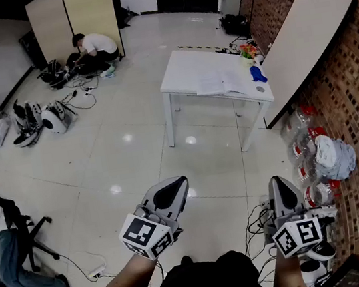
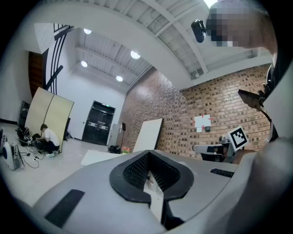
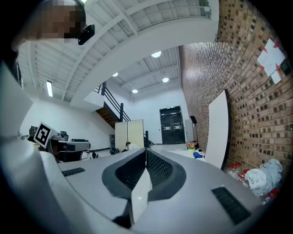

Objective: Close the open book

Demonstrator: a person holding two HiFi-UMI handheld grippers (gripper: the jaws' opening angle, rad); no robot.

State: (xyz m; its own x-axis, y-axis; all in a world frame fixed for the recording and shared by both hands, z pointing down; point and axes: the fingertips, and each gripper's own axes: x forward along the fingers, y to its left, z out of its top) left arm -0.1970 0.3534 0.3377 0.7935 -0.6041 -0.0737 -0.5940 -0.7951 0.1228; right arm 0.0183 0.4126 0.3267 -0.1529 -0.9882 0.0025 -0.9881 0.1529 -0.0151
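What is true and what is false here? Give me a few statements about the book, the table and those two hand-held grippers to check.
1. The book lies open on the white table. True.
2. The left gripper is holding the book. False: it is far from the table, across open floor, with its jaws together on nothing.
3. The right gripper has its jaws shut. True.
4. Someone sits at the white table. False: nobody is at it; a person crouches on the floor by the folding screen.
5. A blue object lies on the table near the book. True.
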